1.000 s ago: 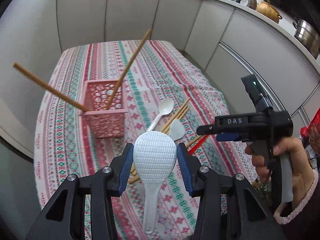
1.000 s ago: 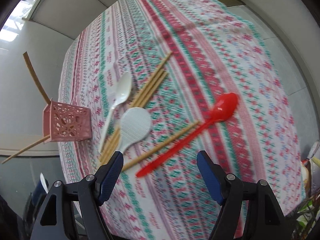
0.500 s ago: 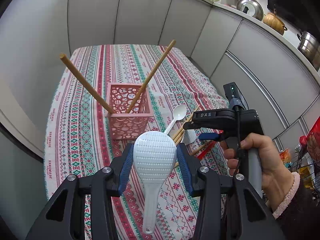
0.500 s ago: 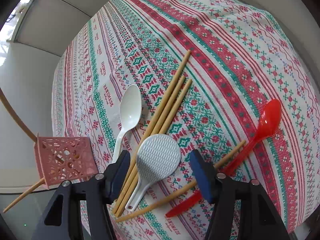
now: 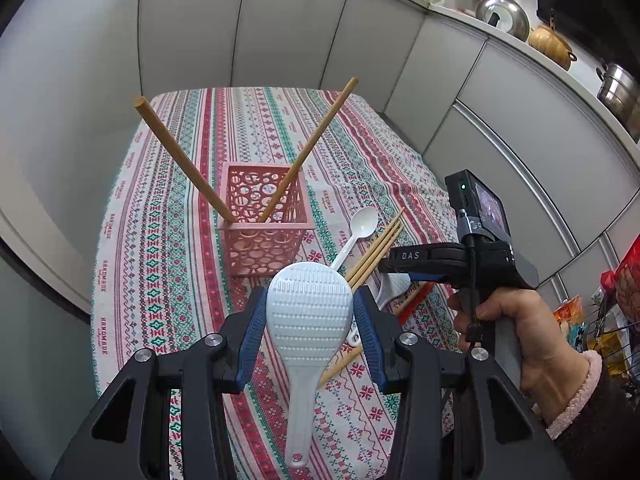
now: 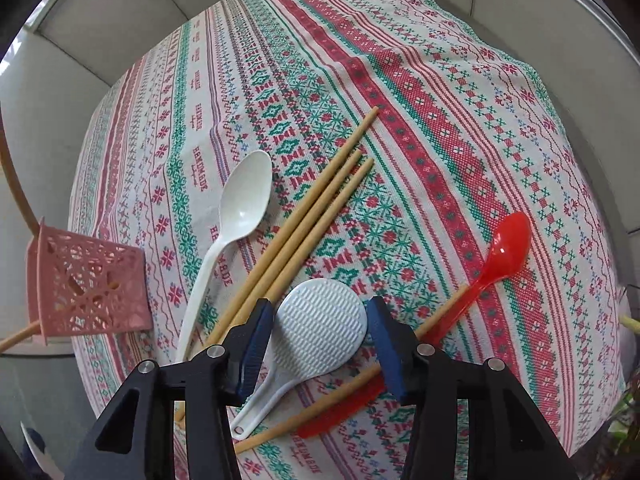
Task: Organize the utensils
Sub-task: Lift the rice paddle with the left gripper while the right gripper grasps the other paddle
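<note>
My left gripper (image 5: pixel 309 326) is shut on a white rice paddle (image 5: pixel 306 322), held above the table in front of the pink basket (image 5: pixel 264 226). Two wooden chopsticks (image 5: pixel 308 148) lean out of that basket. My right gripper (image 6: pixel 320 344) is open, its fingers either side of the head of a second white rice paddle (image 6: pixel 318 334) lying on the cloth. Beside it lie a white spoon (image 6: pixel 232 224), three chopsticks (image 6: pixel 312 208), a red spoon (image 6: pixel 496 264) and one more chopstick (image 6: pixel 340 396). The right gripper also shows in the left wrist view (image 5: pixel 404 266).
The table carries a striped patterned cloth (image 6: pixel 400 80). The pink basket (image 6: pixel 84 284) stands at its left edge in the right wrist view. Grey cabinet fronts (image 5: pixel 500 120) run along the right, with pots on the counter above.
My left gripper has lifted and swung to face the basket squarely, still holding its paddle. My right gripper has dropped toward the table and narrowed around the second paddle's head.
</note>
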A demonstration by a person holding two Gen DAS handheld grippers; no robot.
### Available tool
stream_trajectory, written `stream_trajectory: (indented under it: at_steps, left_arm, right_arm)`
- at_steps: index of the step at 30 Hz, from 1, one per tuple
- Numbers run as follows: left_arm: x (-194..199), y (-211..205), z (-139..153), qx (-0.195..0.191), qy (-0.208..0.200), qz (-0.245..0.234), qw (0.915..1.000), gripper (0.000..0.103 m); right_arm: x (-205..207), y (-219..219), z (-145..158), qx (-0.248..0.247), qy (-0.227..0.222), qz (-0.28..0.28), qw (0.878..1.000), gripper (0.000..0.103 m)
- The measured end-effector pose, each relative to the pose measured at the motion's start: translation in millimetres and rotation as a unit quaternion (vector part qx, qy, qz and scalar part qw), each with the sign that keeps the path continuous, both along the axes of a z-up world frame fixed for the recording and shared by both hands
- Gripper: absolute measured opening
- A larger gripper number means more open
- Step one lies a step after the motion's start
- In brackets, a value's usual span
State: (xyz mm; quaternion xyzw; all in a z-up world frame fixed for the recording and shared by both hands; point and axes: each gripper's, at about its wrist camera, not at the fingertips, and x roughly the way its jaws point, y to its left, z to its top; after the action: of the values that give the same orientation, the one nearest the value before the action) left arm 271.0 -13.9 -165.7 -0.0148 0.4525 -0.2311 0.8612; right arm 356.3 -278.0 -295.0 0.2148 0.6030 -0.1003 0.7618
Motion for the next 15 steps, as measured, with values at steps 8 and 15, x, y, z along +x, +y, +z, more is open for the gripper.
stream_trajectory:
  at_steps: [8, 15]
  left_arm:
    - [-0.4, 5.4, 5.0, -0.010, -0.017, 0.014, 0.9997, 0.046]
    - [-3.6, 16.5, 19.6, -0.041, -0.050, 0.027, 0.9975, 0.046]
  right_arm:
    - [-8.7, 5.6, 2.5, -0.028, 0.013, 0.021, 0.999, 0.051]
    - [-9.0, 24.1, 1.0, -0.069, 0.007, 0.043, 0.997, 0.050]
